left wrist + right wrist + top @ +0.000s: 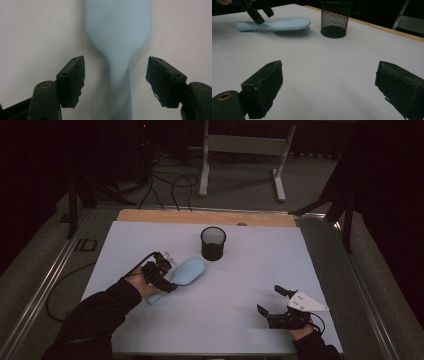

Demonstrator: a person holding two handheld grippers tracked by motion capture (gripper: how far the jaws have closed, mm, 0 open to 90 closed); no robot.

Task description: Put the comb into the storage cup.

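A pale blue hairbrush (187, 271) lies bristles down on the white table cover (240, 280), left of centre. My left gripper (171, 274) hangs over its handle, pointing down. In the left gripper view the narrow handle (119, 85) runs between the two pads (72, 82) with a gap on each side, so my left gripper (115, 75) is open and not pressing on it. My right gripper (269, 300) rests near the front right of the table, open with nothing between its jaws. In the right gripper view, the hairbrush (287, 23) and left gripper (258, 12) are at the far left.
A black mesh cup (213, 243) stands upright just beyond the brush head, also seen as the mesh cup (336, 18). A wooden strip (200, 216) runs along the table's far edge. Cables and a white stand are on the floor behind.
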